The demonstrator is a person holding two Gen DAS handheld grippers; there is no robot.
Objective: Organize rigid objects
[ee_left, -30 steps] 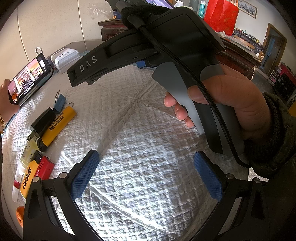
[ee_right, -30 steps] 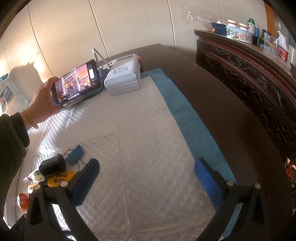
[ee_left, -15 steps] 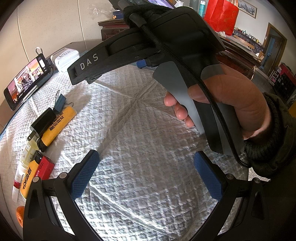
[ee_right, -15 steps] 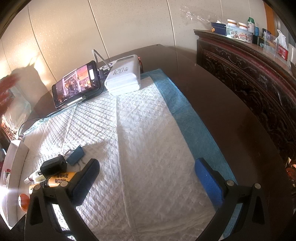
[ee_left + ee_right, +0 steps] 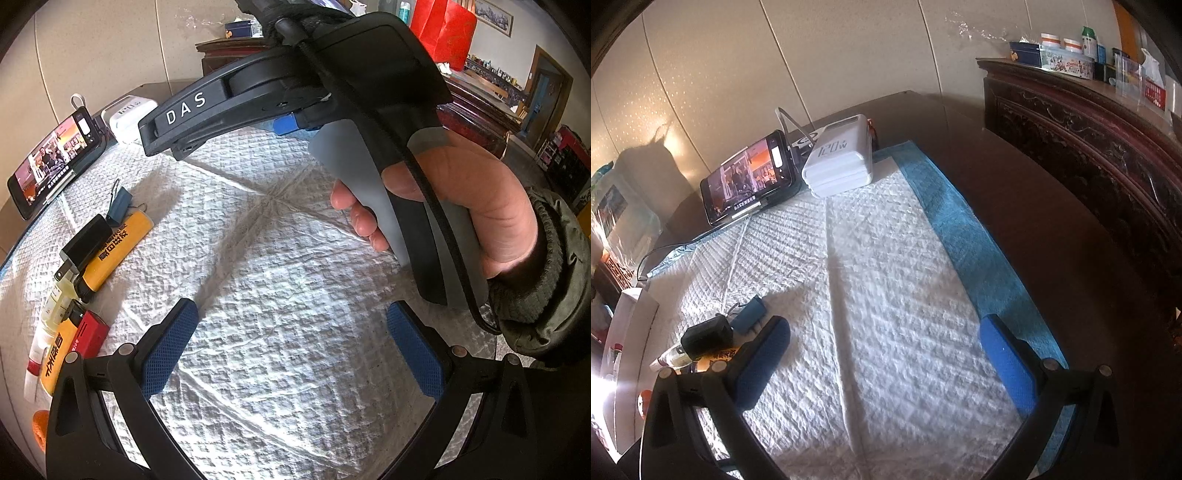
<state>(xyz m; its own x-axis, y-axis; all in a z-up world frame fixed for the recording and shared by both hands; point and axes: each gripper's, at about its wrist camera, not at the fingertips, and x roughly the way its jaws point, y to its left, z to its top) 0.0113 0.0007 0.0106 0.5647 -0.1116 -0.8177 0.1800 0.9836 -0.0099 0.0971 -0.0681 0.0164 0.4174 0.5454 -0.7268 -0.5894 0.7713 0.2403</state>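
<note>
This is a lived-in home, a sitting or dining room. A dark carved sideboard (image 5: 1089, 122) runs along one wall, its top crowded with tins (image 5: 1065, 64), jars and bottles. The round dark tabletop (image 5: 1052, 229) wears a white quilted pad (image 5: 886, 295), with a phone (image 5: 748, 177) propped up playing video beside a white charger (image 5: 840, 157). Across the room I see a red bag (image 5: 441, 31), a framed picture (image 5: 493, 14) and an open doorway (image 5: 543, 92).
</note>
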